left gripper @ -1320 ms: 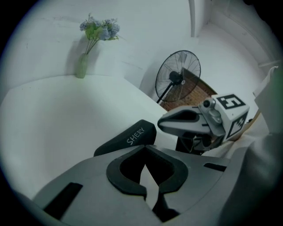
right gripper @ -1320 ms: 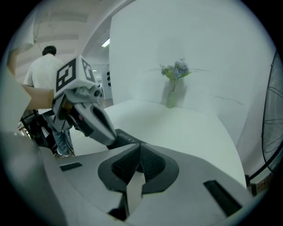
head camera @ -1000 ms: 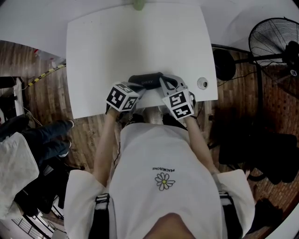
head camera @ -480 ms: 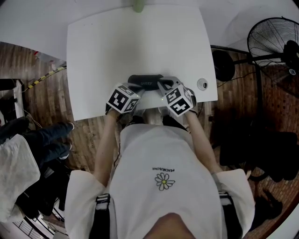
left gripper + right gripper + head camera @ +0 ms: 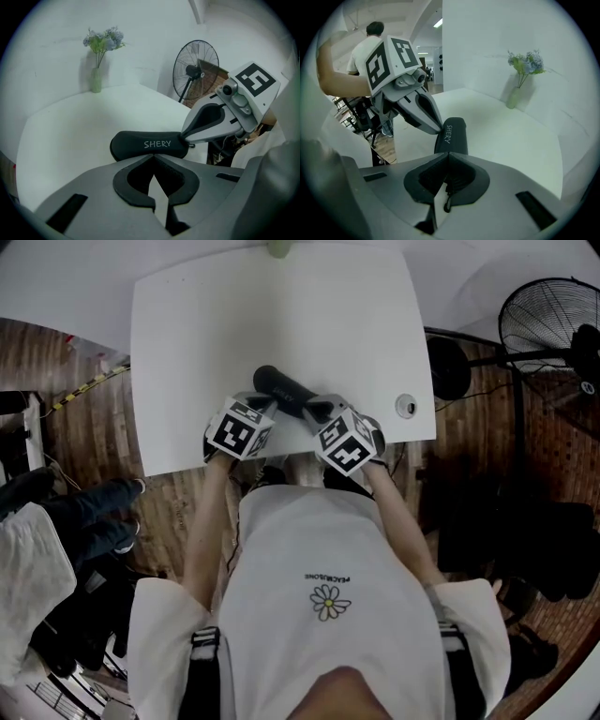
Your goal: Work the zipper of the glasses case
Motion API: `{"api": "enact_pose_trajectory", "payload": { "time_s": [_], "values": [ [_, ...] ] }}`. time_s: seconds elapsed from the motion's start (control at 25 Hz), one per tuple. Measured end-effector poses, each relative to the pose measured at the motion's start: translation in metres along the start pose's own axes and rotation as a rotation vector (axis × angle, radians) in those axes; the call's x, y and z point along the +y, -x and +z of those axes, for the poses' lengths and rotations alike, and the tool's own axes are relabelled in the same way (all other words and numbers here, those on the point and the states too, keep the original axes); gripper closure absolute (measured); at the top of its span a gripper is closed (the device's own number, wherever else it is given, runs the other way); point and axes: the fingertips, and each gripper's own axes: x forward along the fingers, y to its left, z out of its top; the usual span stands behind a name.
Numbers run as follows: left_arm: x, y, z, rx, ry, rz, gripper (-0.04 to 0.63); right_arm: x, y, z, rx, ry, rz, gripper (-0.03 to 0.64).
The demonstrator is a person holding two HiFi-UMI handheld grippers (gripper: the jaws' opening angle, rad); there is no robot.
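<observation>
Two claws are clenched on the glasses case (image 5: 281, 390), which lies slantwise on the white table (image 5: 187, 334) close to its front edge, just ahead of the person. From what shows, the left claw (image 5: 153, 158) has its tips pinched together on the long near edge of the case and seems to hold the shell. The right claw (image 5: 448, 155) is shut on the zipper pull (image 5: 447, 196), a thin dark tab that hangs between its pads at the case's right end.

To do this step well, I judge that the left claw should serve purely as an anchor, kept low and steady so the case cannot swivel on the smooth table. The right claw should draw the tab along the line of the zipper track, not upward or away from the shell. At the rounded end it should follow the curve. A gentle, even pull matters, since so slim a tab could slip from the pads if jerked, and the light case could lift off the table.

A second ago the case lay crosswise, parallel to the table's front edge. It has since swung round, so its left end points further toward the middle of the table and its right end sits nearer the person. Both claws have shifted a little to the left and turned with it
</observation>
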Motion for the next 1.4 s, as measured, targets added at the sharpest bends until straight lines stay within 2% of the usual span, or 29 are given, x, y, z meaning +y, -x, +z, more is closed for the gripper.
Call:
{"api": "enact_pose_trajectory", "payload": {
  "time_s": [0.28, 0.56, 0.68, 0.76, 0.84, 1.0, 1.16, 1.24, 1.36, 1.4],
  "values": [
    [0.025, -0.007, 0.017, 0.001, -0.064, 0.067, 0.580, 0.018, -0.012, 0.017, -0.032, -0.008, 0.025, 0.609],
    [0.035, -0.010, 0.027, -0.026, -0.081, 0.067, 0.580, 0.021, -0.018, 0.025, -0.058, -0.025, 0.003, 0.609],
    [0.031, 0.002, 0.044, -0.106, -0.064, 0.071, 0.580, 0.024, -0.019, 0.027, -0.075, -0.040, 0.014, 0.609],
    [0.020, 0.009, 0.060, -0.160, -0.056, 0.034, 0.580, 0.026, -0.020, 0.029, -0.078, -0.034, 0.016, 0.609],
    [0.011, 0.007, 0.063, -0.140, -0.084, 0.003, 0.580, 0.027, -0.020, 0.030, -0.081, -0.028, 0.016, 0.609],
    [0.006, -0.009, 0.046, -0.041, -0.147, -0.006, 0.580, 0.027, -0.019, 0.029, -0.089, -0.019, 0.012, 0.609],
    [0.001, -0.015, 0.052, -0.057, -0.189, -0.001, 0.580, 0.006, 0.003, 0.016, -0.091, 0.011, -0.071, 0.609],
    [0.000, -0.017, 0.052, -0.053, -0.204, -0.001, 0.580, -0.004, 0.014, 0.001, -0.066, 0.050, -0.076, 0.607],
    [0.000, -0.017, 0.053, -0.057, -0.205, -0.007, 0.580, -0.012, 0.019, -0.028, -0.003, 0.088, -0.019, 0.511],
    [0.000, -0.017, 0.053, -0.057, -0.200, -0.010, 0.580, -0.013, 0.019, -0.035, 0.015, 0.095, -0.001, 0.502]
  ]
}}
